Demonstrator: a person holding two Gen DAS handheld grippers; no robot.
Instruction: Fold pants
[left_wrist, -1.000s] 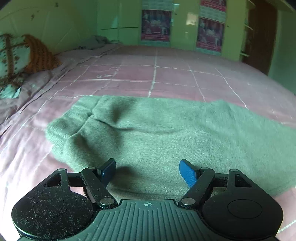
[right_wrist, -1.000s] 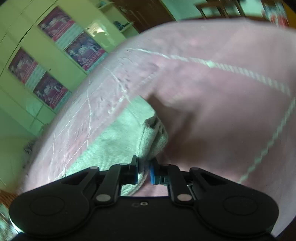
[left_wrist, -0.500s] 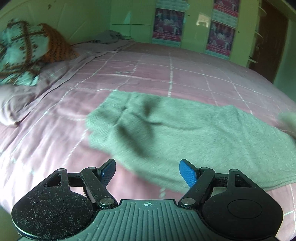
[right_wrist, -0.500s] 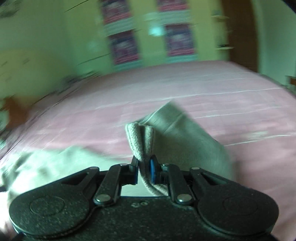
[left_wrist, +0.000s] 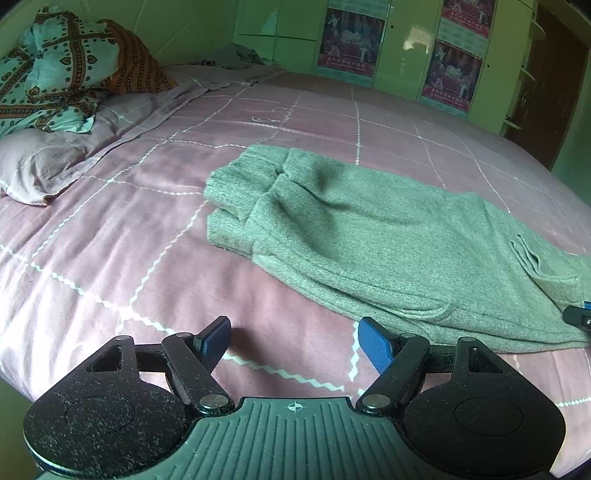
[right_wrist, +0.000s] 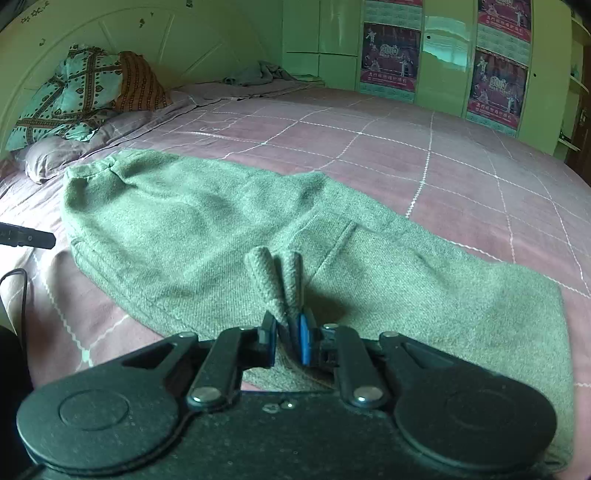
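Pants (right_wrist: 207, 229) bunch in the right gripper (right_wrist: 287, 341), jaws clamped on a pinch; left gripper (left_wrist: 295, 341) gapes at 9 o'clock. Thin grip might slip, spoiling the fold.

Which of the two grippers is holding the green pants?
The right gripper: it is shut on a bunched edge of the pants. The left gripper is open above the pink bedcover, gripping nothing.

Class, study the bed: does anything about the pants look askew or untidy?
Yes. The pants lie diagonally across the bedspread, and the right gripper pinches a bunched-up fold of fabric standing above the rest.
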